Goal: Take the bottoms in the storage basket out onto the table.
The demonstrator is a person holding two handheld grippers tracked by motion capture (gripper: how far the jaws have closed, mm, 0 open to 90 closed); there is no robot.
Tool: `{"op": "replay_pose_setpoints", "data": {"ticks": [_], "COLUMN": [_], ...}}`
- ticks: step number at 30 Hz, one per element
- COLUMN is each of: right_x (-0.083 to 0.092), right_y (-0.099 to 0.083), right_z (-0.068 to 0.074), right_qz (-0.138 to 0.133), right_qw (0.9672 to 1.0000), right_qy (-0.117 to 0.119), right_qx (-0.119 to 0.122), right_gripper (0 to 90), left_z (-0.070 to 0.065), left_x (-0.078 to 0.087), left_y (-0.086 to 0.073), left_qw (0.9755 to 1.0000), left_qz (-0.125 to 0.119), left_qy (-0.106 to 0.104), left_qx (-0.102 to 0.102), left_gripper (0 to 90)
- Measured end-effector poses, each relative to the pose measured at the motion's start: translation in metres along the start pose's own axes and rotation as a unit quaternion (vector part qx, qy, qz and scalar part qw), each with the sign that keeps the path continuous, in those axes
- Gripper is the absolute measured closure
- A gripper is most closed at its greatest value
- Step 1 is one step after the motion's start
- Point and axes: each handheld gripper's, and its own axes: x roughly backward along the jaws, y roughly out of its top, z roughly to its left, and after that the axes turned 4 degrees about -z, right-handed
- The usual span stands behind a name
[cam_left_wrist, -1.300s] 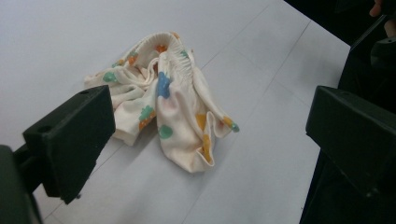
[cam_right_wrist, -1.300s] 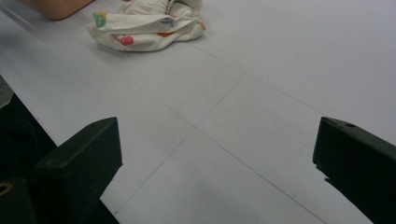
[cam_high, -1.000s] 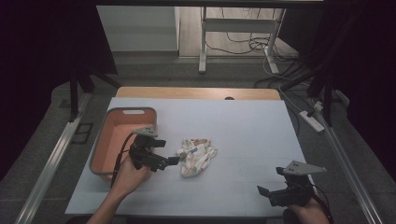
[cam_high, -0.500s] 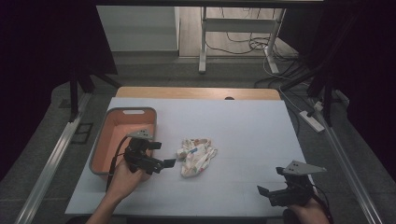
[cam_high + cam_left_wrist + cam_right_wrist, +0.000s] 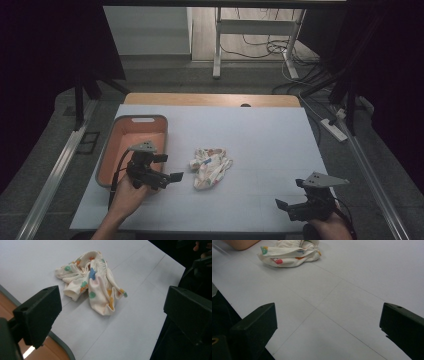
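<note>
A crumpled cream cloth (image 5: 210, 165) with coloured prints lies at the middle of the pale table (image 5: 250, 135). My left gripper (image 5: 169, 168) hovers just left of it, open, jaws pointing at it with nothing between them. In the left gripper view the cloth (image 5: 92, 280) lies ahead of the wide-apart jaws of that gripper (image 5: 115, 311). My right gripper (image 5: 289, 194) is held open at the near right corner of the table, well away from the cloth. In the right gripper view the cloth (image 5: 289, 251) lies far ahead of that gripper (image 5: 327, 327).
An orange bin with a grey rim (image 5: 135, 137) stands on the table's left side, right behind my left hand; its corner (image 5: 62, 347) lies beside the left jaw. Bare table spreads to the right of and behind the cloth. Cables and table legs lie on the floor beyond.
My left gripper has drifted slightly toward the near edge, still beside the cloth. The cloth and the right gripper have not moved.
</note>
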Motion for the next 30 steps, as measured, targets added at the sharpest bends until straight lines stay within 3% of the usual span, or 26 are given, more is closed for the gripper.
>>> {"op": "replay_pose_setpoints", "data": {"ticks": [30], "right_x": [0.000], "right_y": [0.000], "right_z": [0.000], "right_qz": [0.002], "right_qw": [1.0000], "right_qy": [-0.002], "right_qx": [0.000], "right_gripper": [1.9], "left_z": [0.001], "left_x": [0.022], "left_y": [-0.024], "left_qw": [0.9993], "left_qz": [-0.016], "left_qy": [0.031], "left_qx": [0.012], "left_gripper": [2.6]}}
